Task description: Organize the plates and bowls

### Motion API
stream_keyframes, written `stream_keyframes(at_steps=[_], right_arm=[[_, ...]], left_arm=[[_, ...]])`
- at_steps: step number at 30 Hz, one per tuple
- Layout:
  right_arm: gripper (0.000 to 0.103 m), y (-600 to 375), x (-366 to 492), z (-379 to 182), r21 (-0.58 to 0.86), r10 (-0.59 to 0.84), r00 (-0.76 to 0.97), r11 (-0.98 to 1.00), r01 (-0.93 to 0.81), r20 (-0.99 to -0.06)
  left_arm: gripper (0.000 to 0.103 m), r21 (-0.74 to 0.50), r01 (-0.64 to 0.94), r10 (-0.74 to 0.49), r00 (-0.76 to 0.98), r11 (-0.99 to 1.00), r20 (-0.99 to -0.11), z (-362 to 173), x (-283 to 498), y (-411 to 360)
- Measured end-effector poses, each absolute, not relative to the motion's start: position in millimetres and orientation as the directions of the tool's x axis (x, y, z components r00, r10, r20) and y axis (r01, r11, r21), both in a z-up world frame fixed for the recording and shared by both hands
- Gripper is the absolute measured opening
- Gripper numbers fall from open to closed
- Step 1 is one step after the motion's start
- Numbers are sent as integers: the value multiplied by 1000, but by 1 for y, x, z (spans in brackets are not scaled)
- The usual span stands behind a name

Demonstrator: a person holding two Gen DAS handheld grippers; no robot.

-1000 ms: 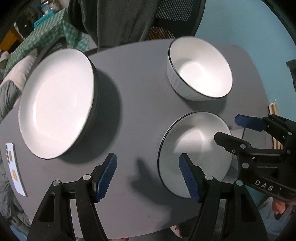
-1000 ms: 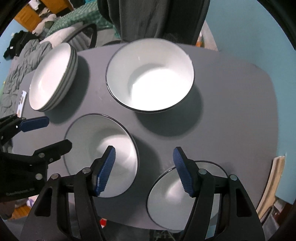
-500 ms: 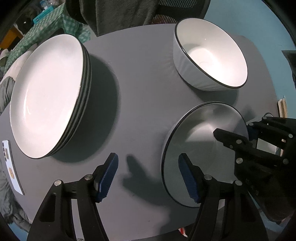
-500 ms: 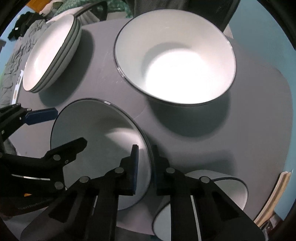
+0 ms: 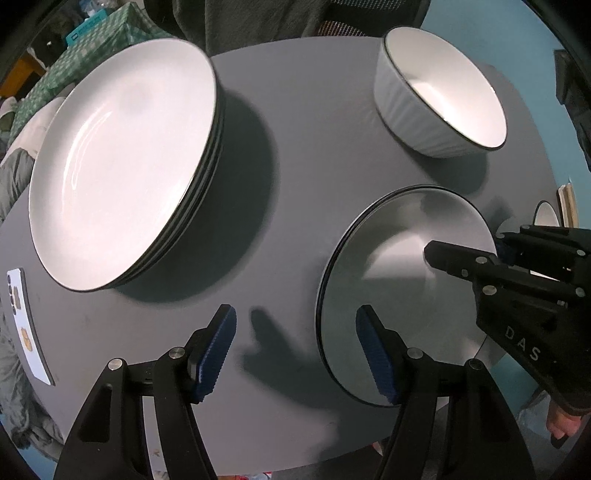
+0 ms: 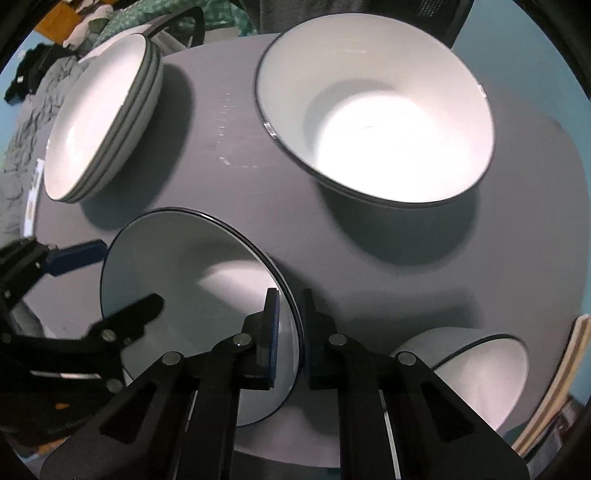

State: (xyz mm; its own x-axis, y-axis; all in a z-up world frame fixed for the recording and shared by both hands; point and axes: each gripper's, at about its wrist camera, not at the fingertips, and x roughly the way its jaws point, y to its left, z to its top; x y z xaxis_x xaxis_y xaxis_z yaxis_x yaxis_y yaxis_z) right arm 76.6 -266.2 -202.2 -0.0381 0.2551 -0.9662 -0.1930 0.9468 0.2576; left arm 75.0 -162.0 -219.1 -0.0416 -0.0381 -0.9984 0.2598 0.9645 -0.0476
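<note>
A shaded white plate (image 5: 388,266) with a dark rim lies at the front right of the grey table (image 5: 295,147). My right gripper (image 6: 290,299) has that plate's (image 6: 177,280) right rim between its pads, which press on it as the jaws are closing. My left gripper (image 5: 295,317) hangs open over bare table just left of the plate, holding nothing. A stack of plates (image 5: 122,158) sits at the left. At the back right stands a big white bowl (image 5: 443,92). A smaller bowl (image 6: 480,373) rests at the table's front right edge.
A phone (image 5: 26,325) lies at the table's left edge. A chair draped with a dark garment (image 5: 258,18) stands behind the table. Pale wooden slats (image 6: 554,387) lean beyond the right edge. The left gripper (image 6: 129,275) hangs close to the plate's left rim.
The right gripper went from wide open above the table to shut on the plate's right rim. The left gripper stayed open and drifted a little; the plates now look nearer.
</note>
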Motion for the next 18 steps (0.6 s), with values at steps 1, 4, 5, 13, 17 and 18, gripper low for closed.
stream_keyframes(at_steps=[1, 4, 5, 13, 17, 18], right_arm=[[11, -265, 77, -203, 265, 262, -44, 946, -188, -964], [11, -266, 75, -203, 262, 257, -53, 950, -170, -965], [11, -268, 73, -204, 273, 267, -63, 949, -155, -962], [11, -284, 70, -202, 293, 288, -59, 949, -114, -956], [11, -287, 69, -201, 290, 285, -64, 951, -105, -956], [10, -287, 69, -200, 290, 284, -68, 952, -102, -956]], left_arm=[[69, -51, 258, -40, -45, 965, -998, -219, 75, -160], [66, -64, 252, -51, -55, 966, -997, -220, 78, -156], [65, -69, 251, -56, -57, 965, -997, -220, 79, -156], [41, -116, 232, -93, -106, 966, -990, -224, 86, -145], [27, -164, 216, -140, -123, 963, -982, -222, 90, -136], [20, -176, 213, -150, -132, 961, -980, -223, 92, -129]])
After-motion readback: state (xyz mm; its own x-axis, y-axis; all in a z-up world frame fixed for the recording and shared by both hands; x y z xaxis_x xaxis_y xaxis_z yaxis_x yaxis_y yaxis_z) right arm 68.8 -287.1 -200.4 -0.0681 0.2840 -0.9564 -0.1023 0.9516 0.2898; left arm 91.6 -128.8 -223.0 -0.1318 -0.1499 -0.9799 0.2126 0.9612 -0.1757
